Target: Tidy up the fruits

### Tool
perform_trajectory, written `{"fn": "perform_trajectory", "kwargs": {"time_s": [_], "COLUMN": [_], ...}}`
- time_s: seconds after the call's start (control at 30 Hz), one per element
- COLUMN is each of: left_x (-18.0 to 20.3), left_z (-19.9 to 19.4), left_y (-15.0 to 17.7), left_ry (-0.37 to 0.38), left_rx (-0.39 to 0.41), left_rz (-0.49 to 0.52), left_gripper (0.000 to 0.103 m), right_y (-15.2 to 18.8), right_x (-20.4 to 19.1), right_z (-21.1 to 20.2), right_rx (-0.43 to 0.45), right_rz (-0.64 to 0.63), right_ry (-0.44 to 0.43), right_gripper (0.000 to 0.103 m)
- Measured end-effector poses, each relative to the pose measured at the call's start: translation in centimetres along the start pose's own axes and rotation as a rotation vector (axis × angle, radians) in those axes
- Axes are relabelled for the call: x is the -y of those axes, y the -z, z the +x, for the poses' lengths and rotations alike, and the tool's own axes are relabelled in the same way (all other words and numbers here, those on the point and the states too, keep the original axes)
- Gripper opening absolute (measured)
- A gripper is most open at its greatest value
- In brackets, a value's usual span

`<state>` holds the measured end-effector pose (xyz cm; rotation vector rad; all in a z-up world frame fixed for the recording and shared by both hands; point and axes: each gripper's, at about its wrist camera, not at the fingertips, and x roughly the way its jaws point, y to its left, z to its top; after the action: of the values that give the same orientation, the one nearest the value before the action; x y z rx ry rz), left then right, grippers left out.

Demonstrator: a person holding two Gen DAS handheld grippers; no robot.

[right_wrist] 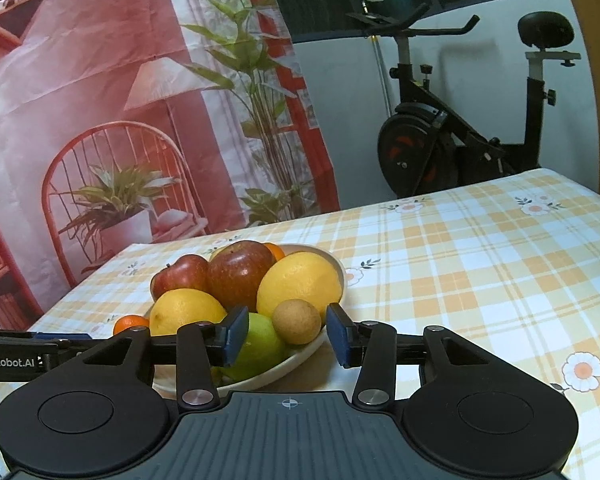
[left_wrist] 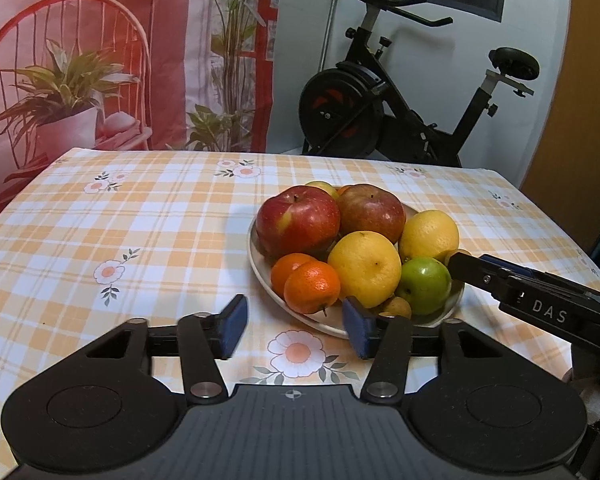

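Plate (left_wrist: 260, 276) of fruit, cream-coloured, standing on a table (left_wrist: 140, 220) under an orange-and-white checked cloth with flower print. Contents as seen from the left wrist view: two red apples (left_wrist: 298, 220) at the far side, two yellow citrus fruits (left_wrist: 364, 268) in the middle and right, two mandarins (left_wrist: 312, 286) at the near left rim, a green apple (left_wrist: 424, 284) at the near right. That view alone shows both mandarins whole and the near rim; the right wrist view shows only a sliver of one mandarin (right_wrist: 130, 323) but gives the clearest sight of a small round brown fruit (right_wrist: 297, 321) resting on the near right edge of the pile, which in the left view is only a tan glimpse behind the other tool. Left hand-held gripper (left_wrist: 296, 326): jaws parted moderately, nothing between the blue pads (left_wrist: 234, 326), held just short of the plate's near rim with the mandarins directly beyond. Right hand-held gripper (right_wrist: 286, 334): jaws parted narrowly, pads not pressing on anything; the small brown fruit sits just past the gap between them and the green apple (right_wrist: 256, 344) lies behind the left pad. In the left view the right hand-held gripper enters from the right, its tip at the green apple. Background in both views: printed curtain (left_wrist: 120, 60) and exercise bike (left_wrist: 400, 100).
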<state>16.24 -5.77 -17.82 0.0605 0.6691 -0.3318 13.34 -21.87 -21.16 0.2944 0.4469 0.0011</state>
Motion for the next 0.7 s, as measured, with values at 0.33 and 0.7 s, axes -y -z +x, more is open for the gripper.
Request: {"fn": "perform_trajectory", "kwargs": {"time_s": [0.33, 0.7], "left_x": [-0.7, -1.9], "left_z": [-0.7, -1.6], "left_y": [-0.3, -0.7], "left_ry": [-0.024, -0.062], "left_rx": [0.016, 0.024], "left_rz": [-0.02, -0.057], "left_gripper": [0.065, 0.087], "right_y": [0.0, 0.0], "right_x": [0.1, -0.6], "right_z": [-0.4, -0.9], "right_rx": [0.01, 0.003], "right_rz": [0.012, -0.033], "right_ry": [0.007, 0.012], "right_gripper": [0.055, 0.1]}}
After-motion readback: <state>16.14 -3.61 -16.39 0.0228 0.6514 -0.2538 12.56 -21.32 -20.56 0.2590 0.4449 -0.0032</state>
